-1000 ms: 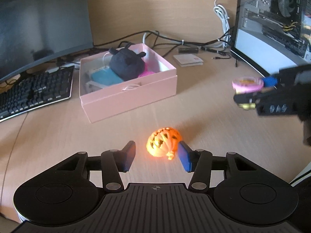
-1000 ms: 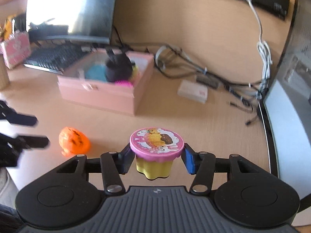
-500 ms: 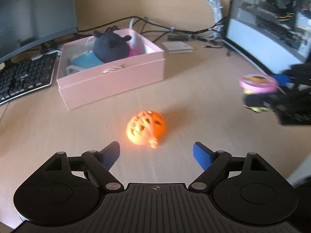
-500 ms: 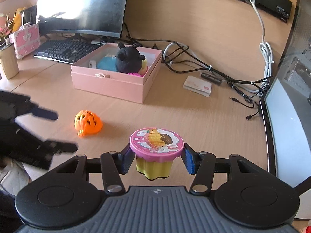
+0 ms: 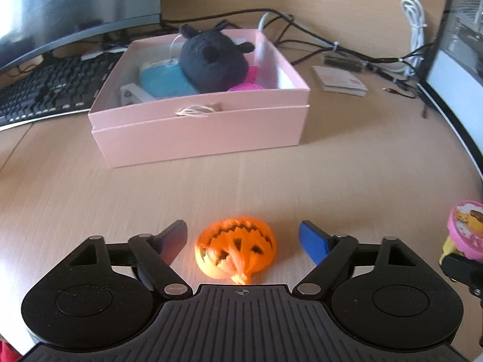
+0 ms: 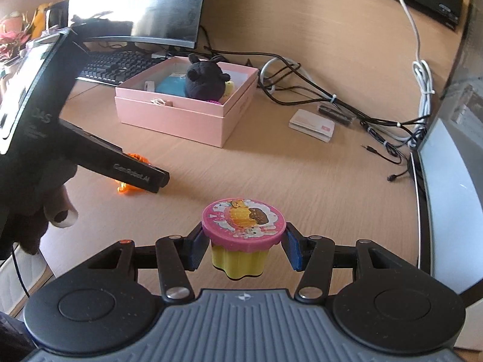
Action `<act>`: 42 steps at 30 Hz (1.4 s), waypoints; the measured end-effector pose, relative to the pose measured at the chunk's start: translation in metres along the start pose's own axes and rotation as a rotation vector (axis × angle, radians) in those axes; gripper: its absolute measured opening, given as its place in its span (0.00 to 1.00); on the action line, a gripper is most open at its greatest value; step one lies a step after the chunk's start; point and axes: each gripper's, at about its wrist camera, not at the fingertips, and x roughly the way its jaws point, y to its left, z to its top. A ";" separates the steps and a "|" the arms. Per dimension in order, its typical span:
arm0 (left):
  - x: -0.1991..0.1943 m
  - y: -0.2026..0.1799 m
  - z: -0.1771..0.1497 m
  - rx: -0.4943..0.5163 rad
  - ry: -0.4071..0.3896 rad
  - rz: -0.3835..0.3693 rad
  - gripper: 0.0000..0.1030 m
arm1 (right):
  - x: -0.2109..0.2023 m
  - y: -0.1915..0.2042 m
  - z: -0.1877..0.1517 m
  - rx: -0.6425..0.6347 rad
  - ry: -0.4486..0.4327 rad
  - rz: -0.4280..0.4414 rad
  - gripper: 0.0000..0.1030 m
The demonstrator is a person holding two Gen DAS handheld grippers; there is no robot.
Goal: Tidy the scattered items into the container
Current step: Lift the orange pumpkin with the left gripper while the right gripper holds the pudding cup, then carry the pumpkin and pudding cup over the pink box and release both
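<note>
- Left tongs (image 5: 241, 239) straddle the orange pumpkin toy (image 5: 235, 252) on the desk (image 5: 120, 196): jaws closing, pads clear of it on both sides, nothing gripped yet.
- Pumpkin lies on its side at the near edge of the left view, well short of the pink box (image 5: 199, 132), with its knotted tail pointing toward us.
- We judge it soft and light: mesh skin over a squishy body. It should deform under the pads, not slip, and it's not fragile.
- Best hold: across the fat middle, pads on opposite flanks. Avoid the tail, since it would dangle and swing.
- Right tongs (image 6: 245, 249) are clenched on the yellow cup with pink lid (image 6: 244, 235), pads just under the lid rim, cup off the desk.
- Cup looks like rigid plastic, light, maybe slick. The lid overhang sits above the pads, so we expect it won't drop through.
- Box sits far centre, open, already holding a black plush (image 5: 211, 60) and a blue item (image 5: 164, 81). Free room looks tight, likeliest at the near-left corner.
</note>
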 end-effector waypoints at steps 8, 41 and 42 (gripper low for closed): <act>-0.002 -0.003 -0.007 -0.025 0.004 0.034 0.68 | 0.008 -0.005 0.008 -0.015 -0.029 0.040 0.51; -0.111 0.073 0.072 0.261 -0.361 -0.118 0.64 | -0.024 0.026 0.149 0.137 -0.237 0.093 0.51; -0.110 0.074 0.079 0.269 -0.383 -0.119 0.64 | -0.024 0.025 0.159 0.147 -0.245 0.103 0.51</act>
